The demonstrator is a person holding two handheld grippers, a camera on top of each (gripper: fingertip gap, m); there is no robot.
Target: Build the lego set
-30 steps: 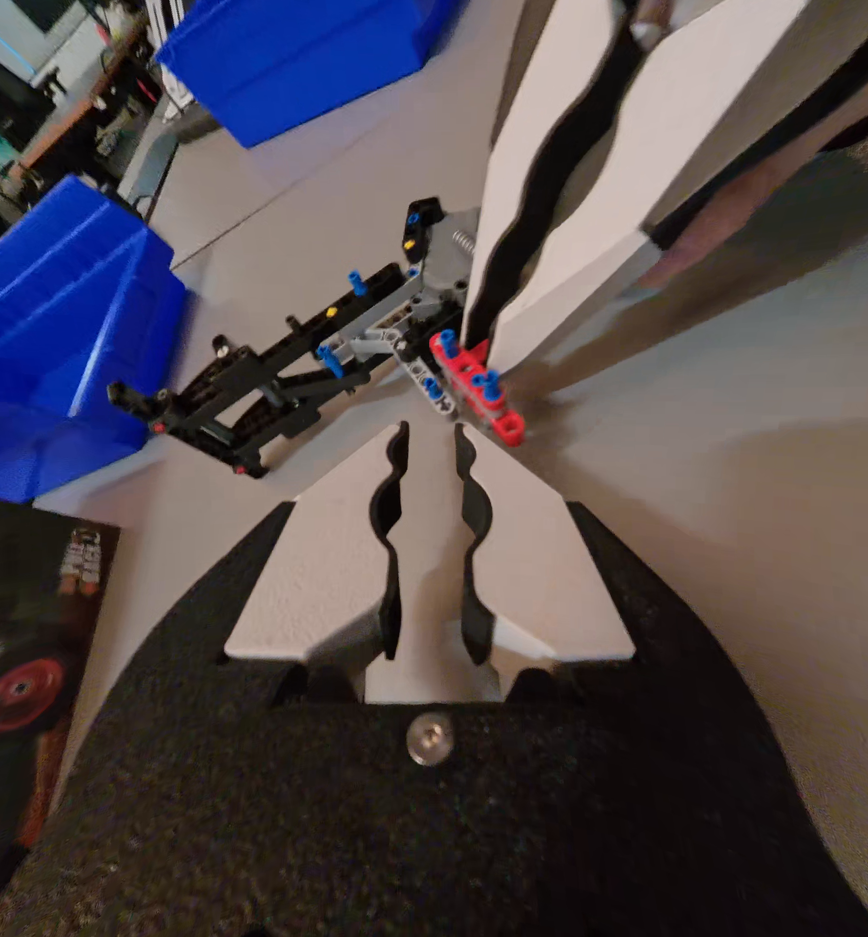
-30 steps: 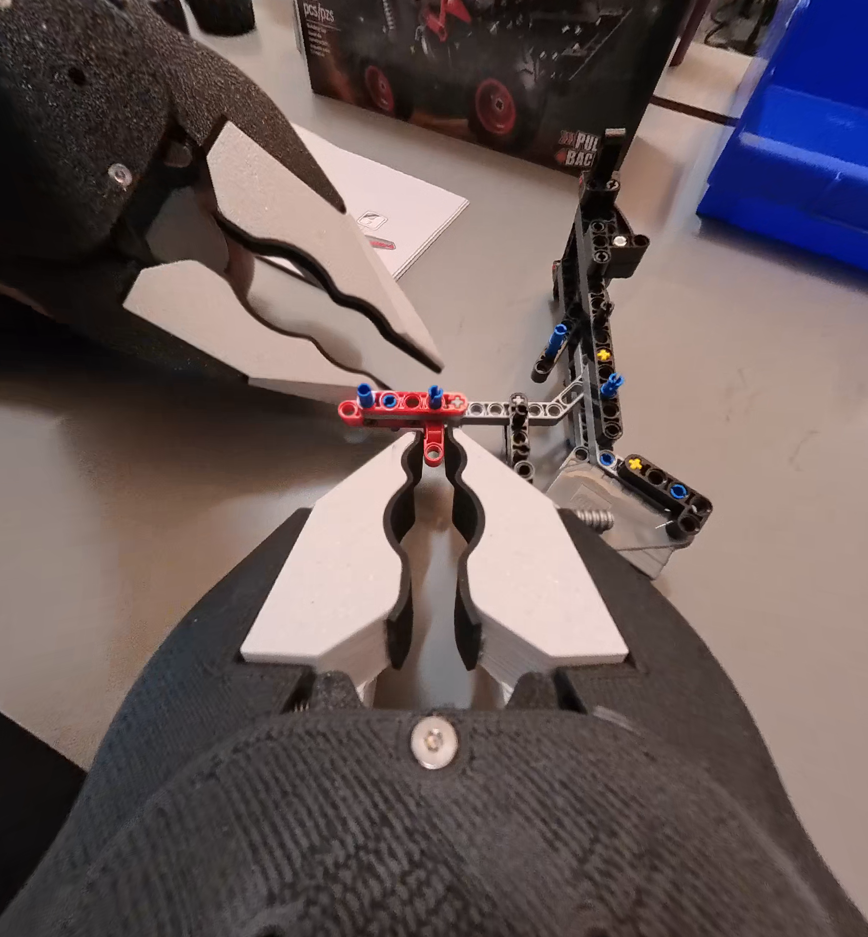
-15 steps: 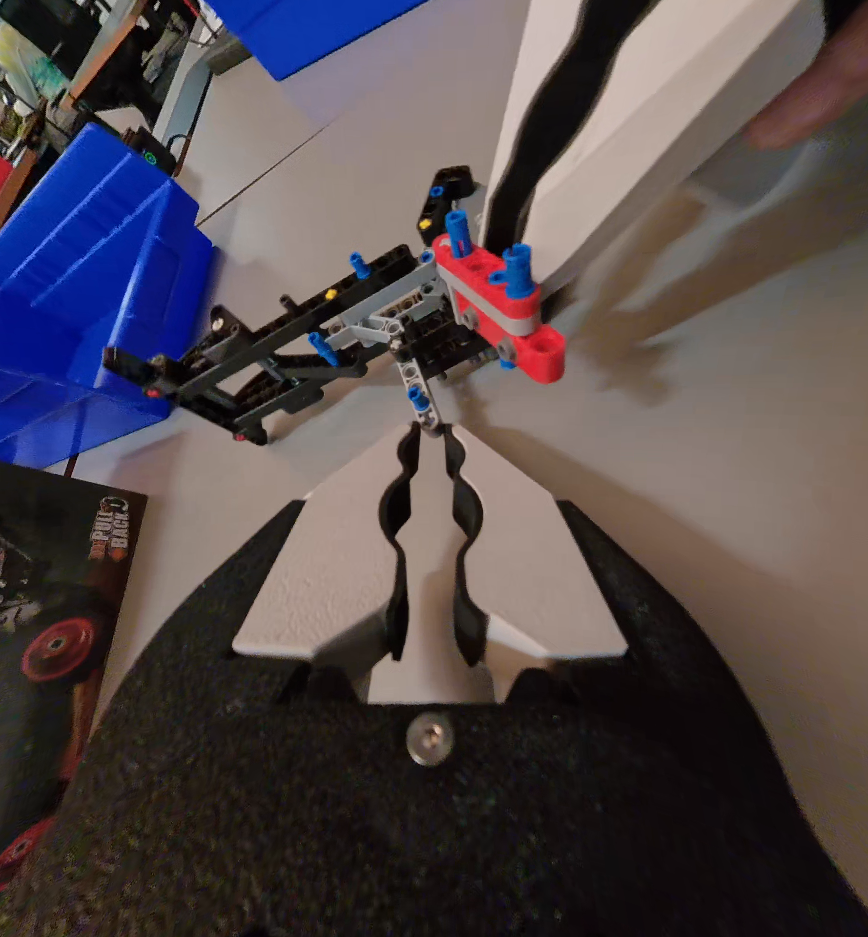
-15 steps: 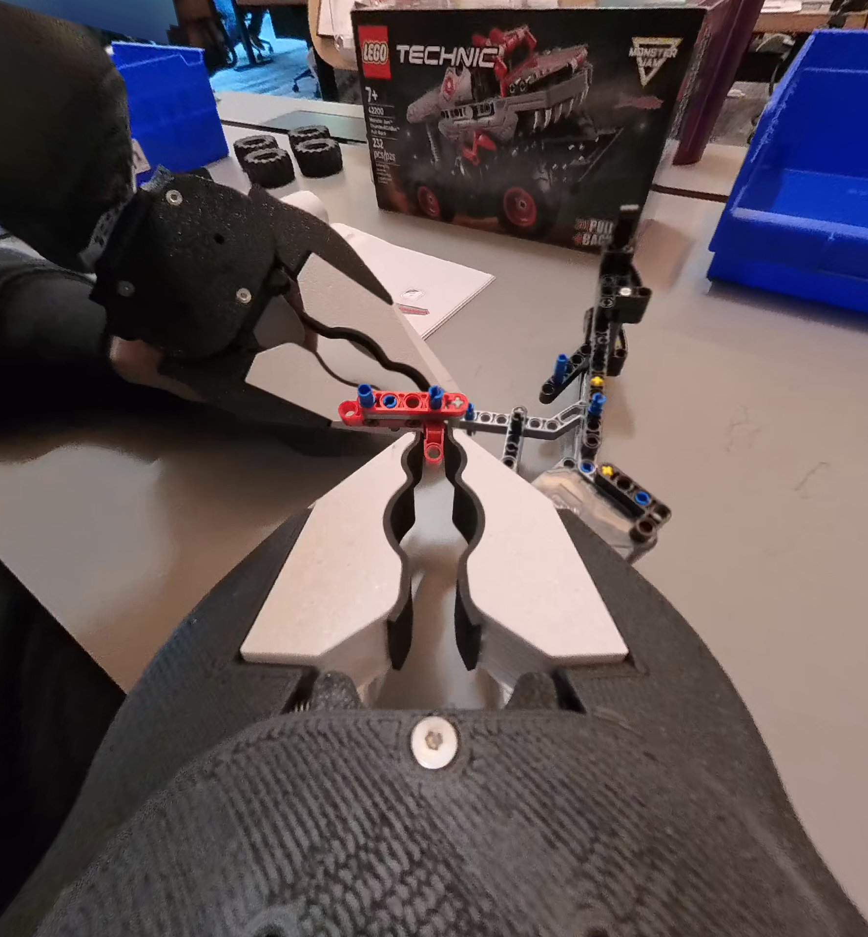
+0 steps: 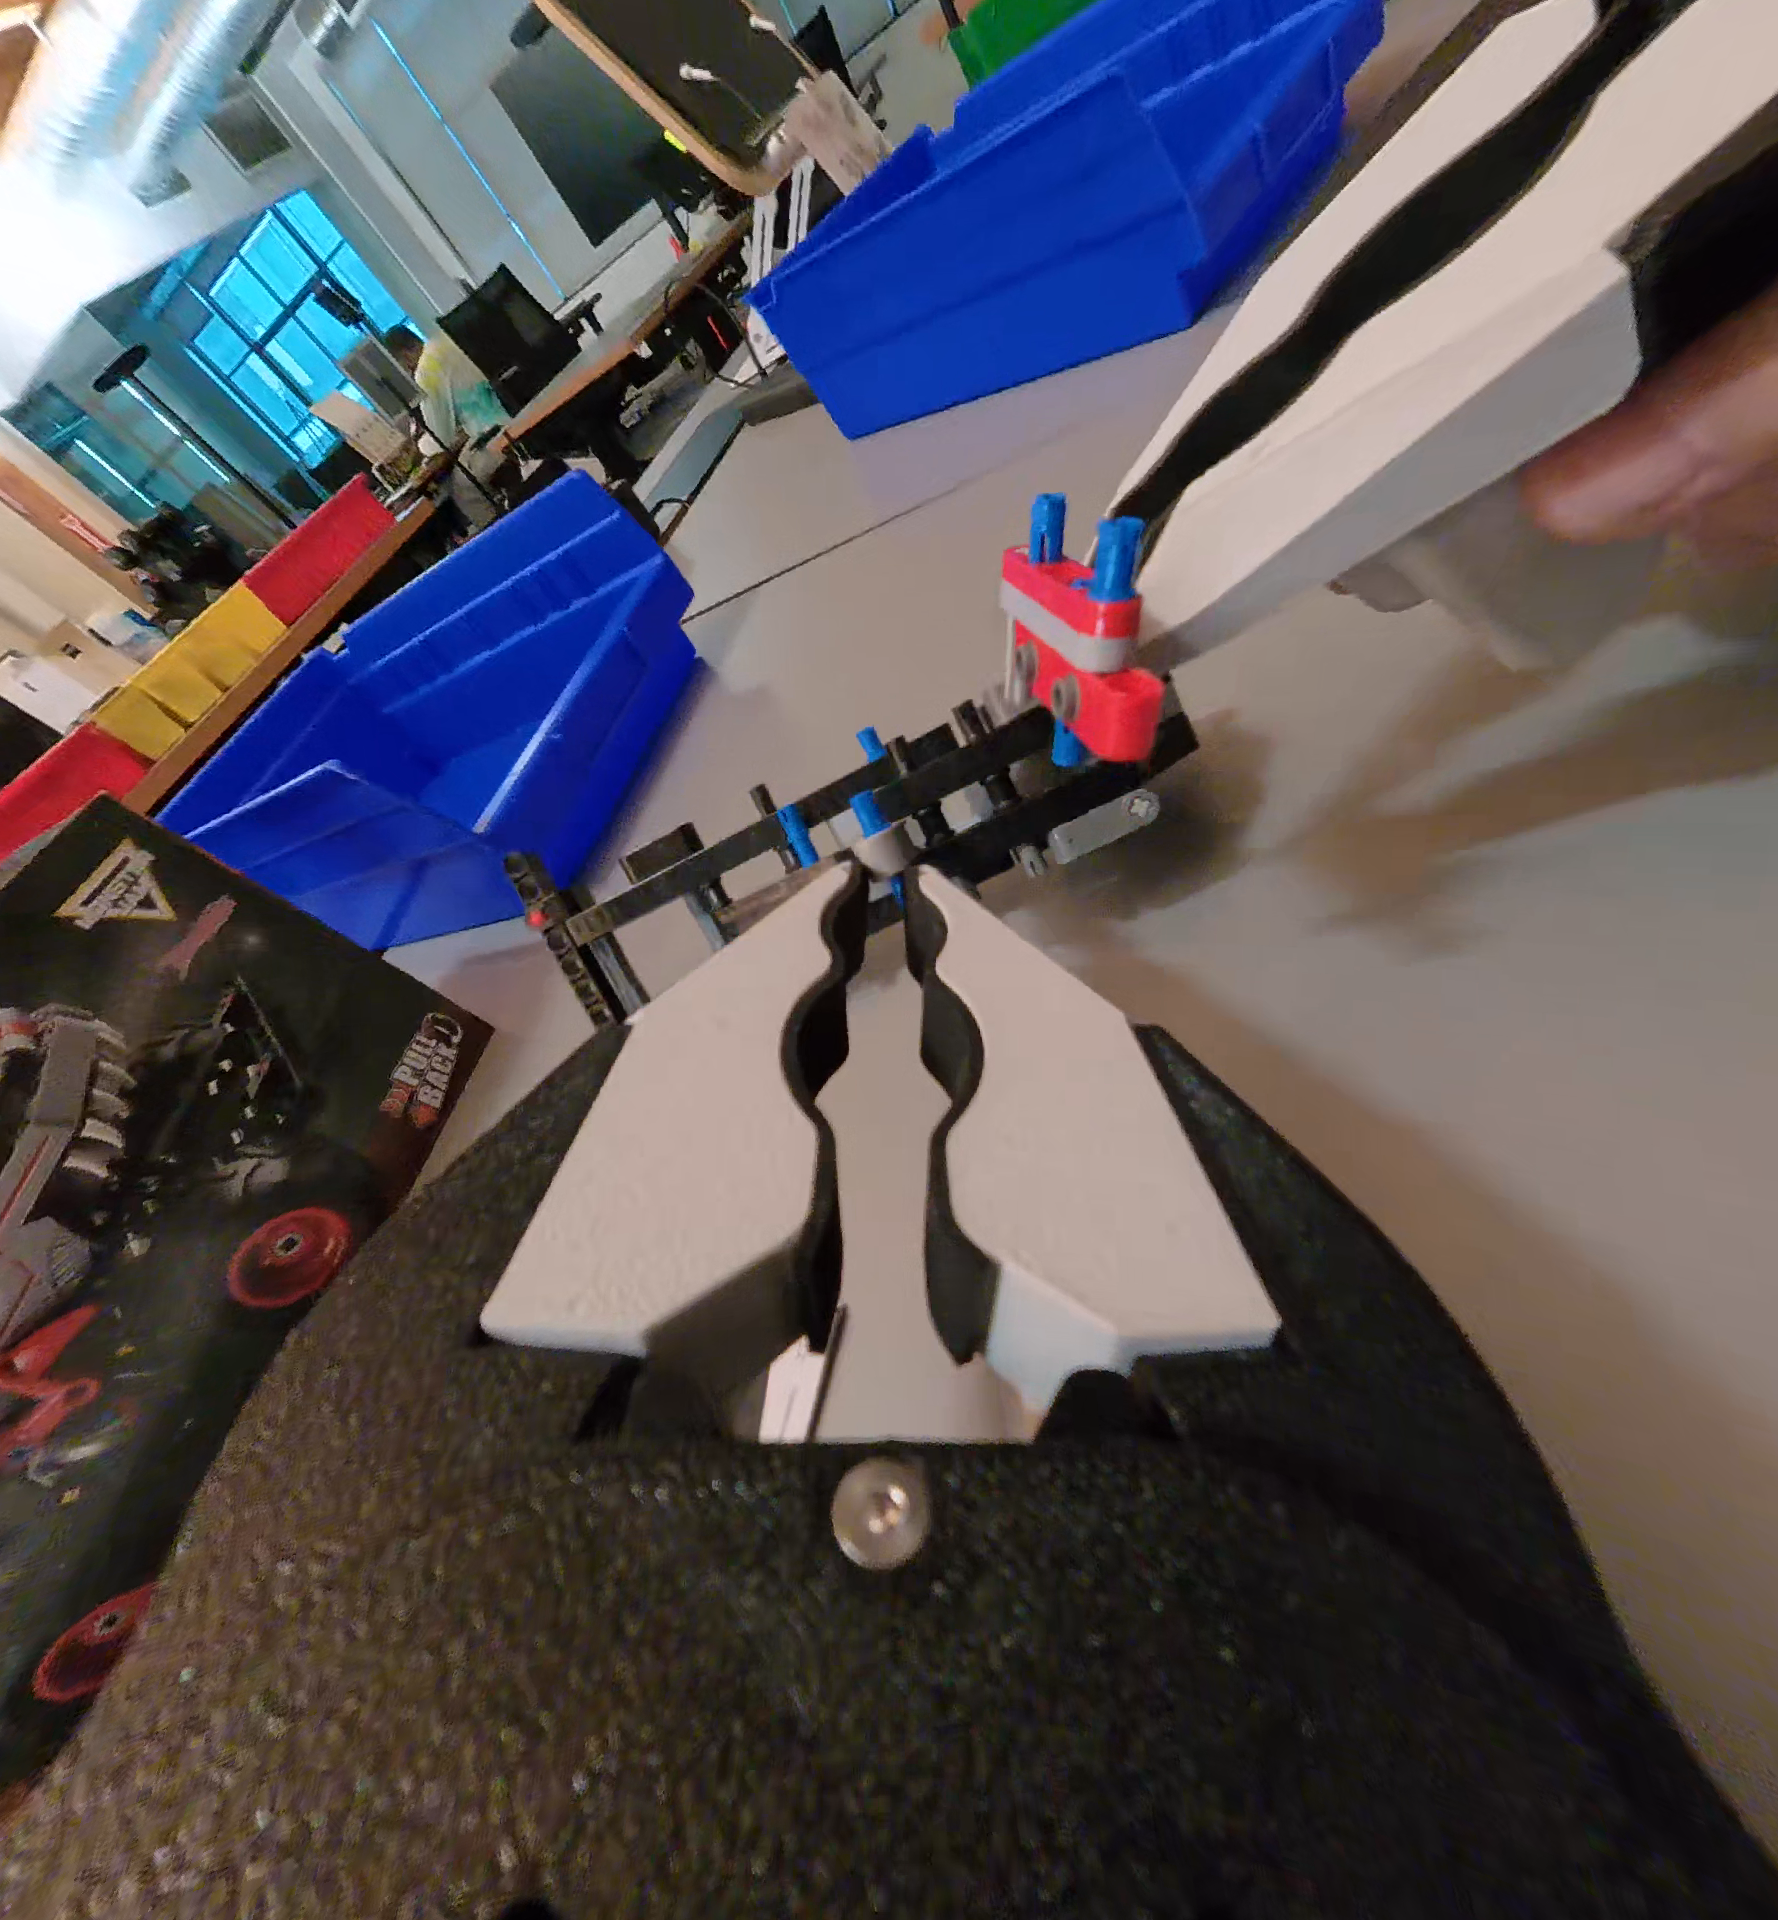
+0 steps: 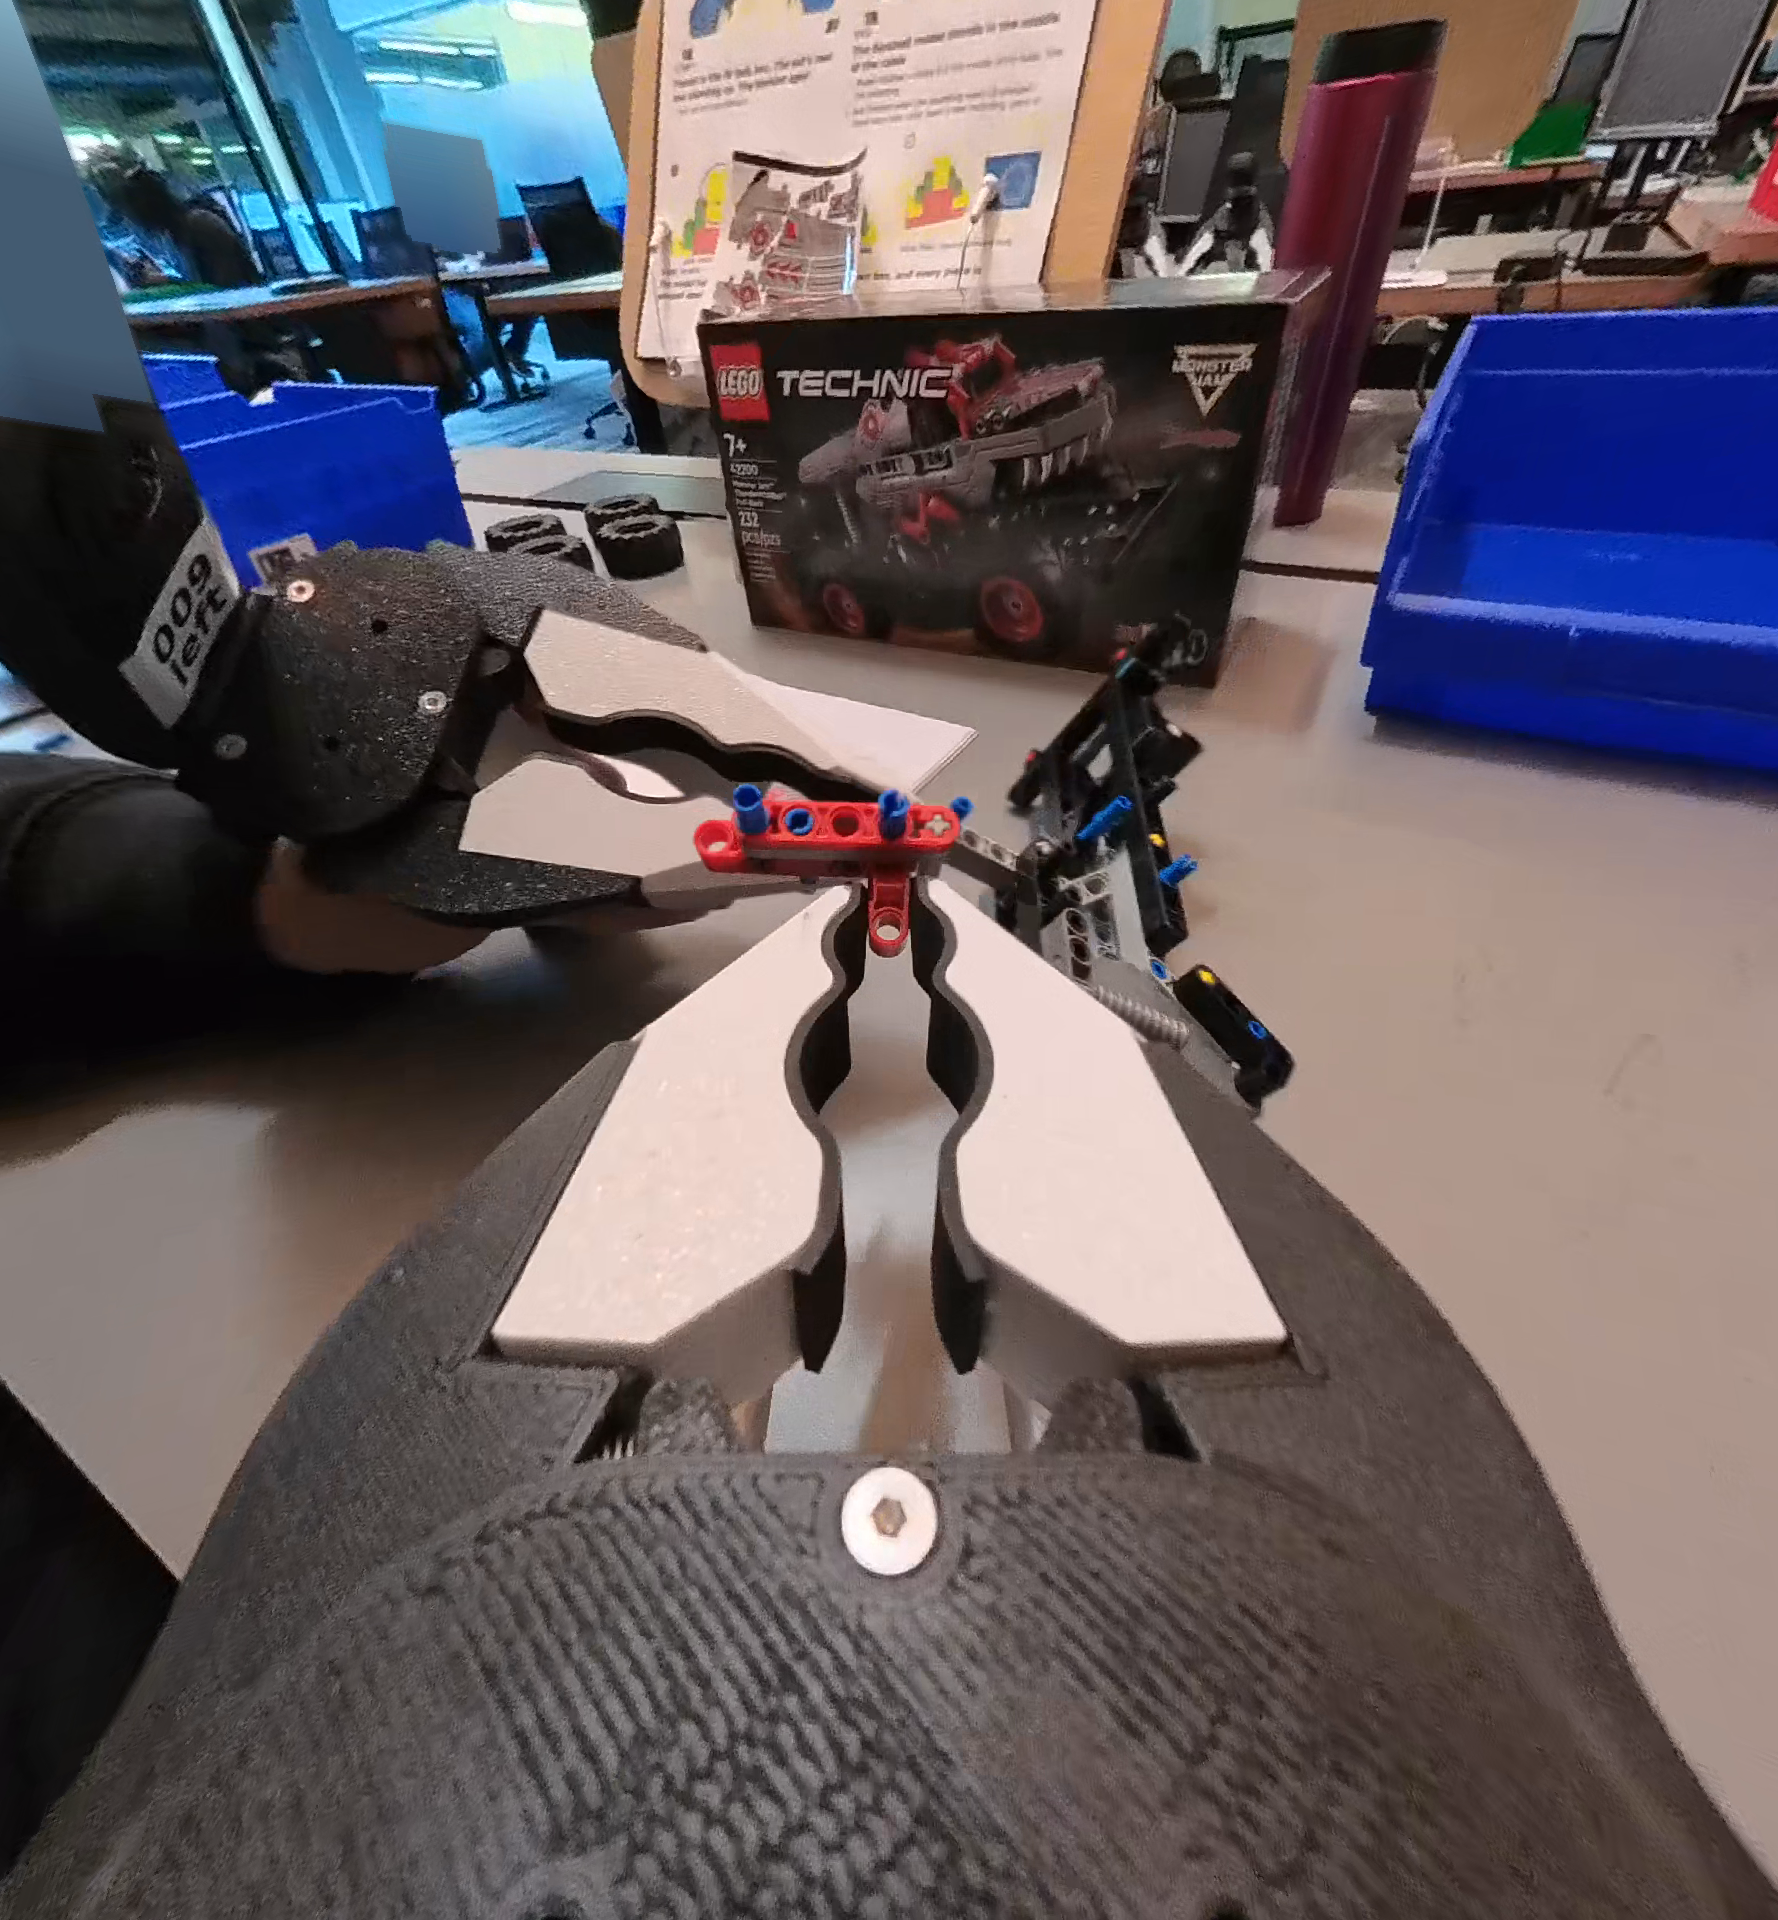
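A black Technic chassis [image 6: 1124, 831] with blue pins lies on the grey table; it also shows in the left wrist view [image 5: 719, 883]. A red beam piece [image 6: 833, 831] with blue pins sits at its near end, joined by a grey beam. My right gripper [image 6: 890, 899] is shut on the red piece's stem. In the left wrist view the red piece [image 5: 1082, 665] hangs at the tip of the right gripper's fingers [image 5: 1384, 364]. My left gripper [image 5: 880, 878] is shut on a thin grey beam end of the chassis. Its fingers [image 6: 646, 675] reach in from the left behind the red piece.
The set's box [image 6: 999, 468] stands behind the chassis and also shows at the left [image 5: 137, 1143]. Black tyres [image 6: 594, 535] and a white booklet [image 6: 885, 727] lie near it. Blue bins stand at the right [image 6: 1612, 540] and left [image 6: 324, 468], and beyond the chassis [image 5: 469, 675].
My left gripper has closed from open onto the grey beam end. The right gripper has raised the red piece off the table, and both views have tilted up toward level.
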